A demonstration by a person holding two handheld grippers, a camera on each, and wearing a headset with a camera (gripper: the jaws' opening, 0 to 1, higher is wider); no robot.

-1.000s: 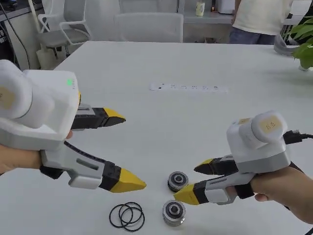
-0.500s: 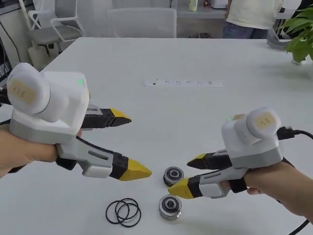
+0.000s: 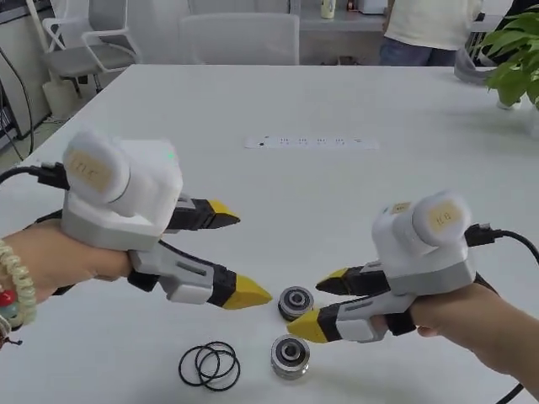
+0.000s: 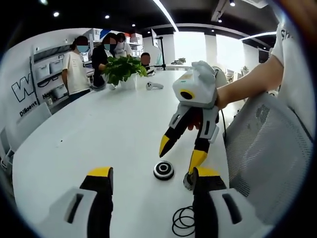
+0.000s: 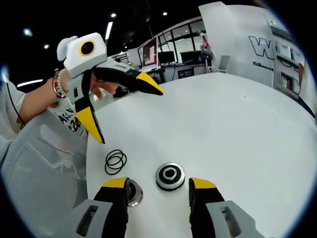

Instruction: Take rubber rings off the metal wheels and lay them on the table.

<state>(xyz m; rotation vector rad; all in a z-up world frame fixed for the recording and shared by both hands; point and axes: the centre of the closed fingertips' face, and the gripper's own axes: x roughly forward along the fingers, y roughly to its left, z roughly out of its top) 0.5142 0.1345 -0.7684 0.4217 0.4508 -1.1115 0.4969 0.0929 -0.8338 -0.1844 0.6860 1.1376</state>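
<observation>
hovering above the white table [image 3: 354, 194], the left gripper [image 3: 253, 258] and right gripper [image 3: 305, 300] face each other, tips near but apart. both sets of jaws are spread, and neither holds anything.

two metal wheels lie flat toward the near edge. the far wheel [image 3: 296, 300] sits between the left gripper's lower tip and the right gripper's tips, not gripped by either. the near wheel [image 3: 290, 356] sits just beside the right gripper's lower tip. in the right gripper view the far wheel lies in the gap ahead of the jaws, and the near wheel is partly hidden behind one jaw. cannot tell whether either wheel carries a ring.

loose rubber rings [image 3: 210, 366], a small overlapping bunch, lie on the table left of the near wheel, near it but not touching.

surroundings: a white power strip [image 3: 312, 142] lies at mid-table, well apart from the wheels. a potted plant [image 3: 512, 63] stands far right. chairs [image 3: 240, 38] line the far edge, with a person [image 3: 425, 29] standing beyond. a cable [image 3: 505, 240] trails from the right gripper. a beaded bracelet [image 3: 13, 290] is on the left wrist.
</observation>
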